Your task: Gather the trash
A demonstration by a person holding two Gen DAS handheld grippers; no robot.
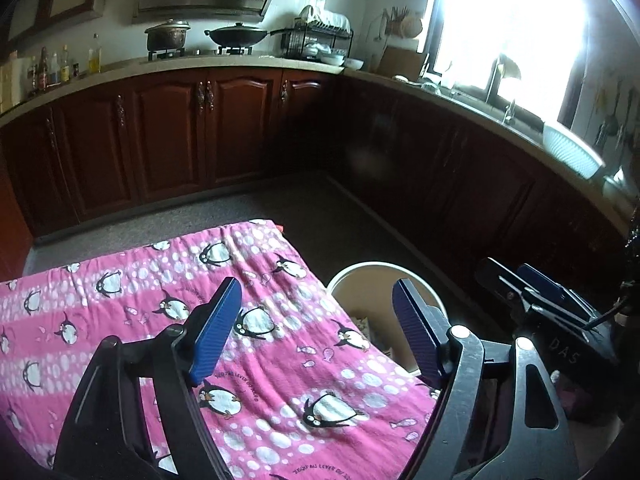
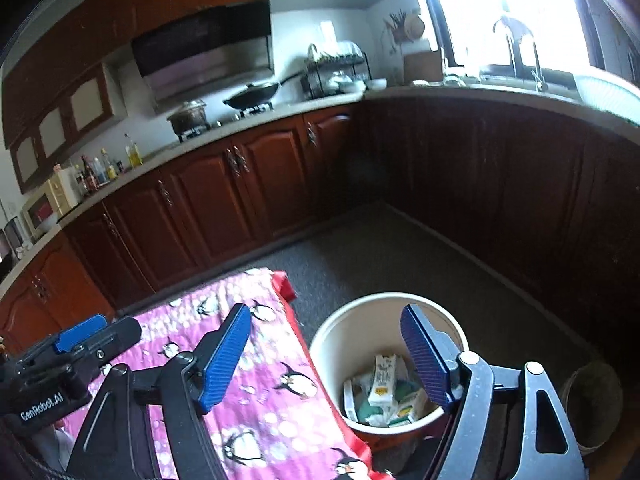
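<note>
Dark-red wooden kitchen cabinets (image 2: pixel 208 208) line two walls behind a table under a pink penguin-print cloth (image 1: pixel 280 360), the largest thing near the cream trash bucket (image 2: pixel 320 344) standing on the floor just beside the table's edge. Inside the bucket lie the collected milk cartons (image 2: pixel 382 380) and other packaging. No trash shows on the cloth, so the step in hand looks like the pull-away after a drop; the next move calls for finding any remaining litter. The left gripper (image 1: pixel 316 328) hangs above the cloth next to the bucket, and the right gripper (image 2: pixel 326 360) over the bucket's rim, both angled downward, blue pads (image 2: pixel 224 360) spread wide, nothing between them.
</note>
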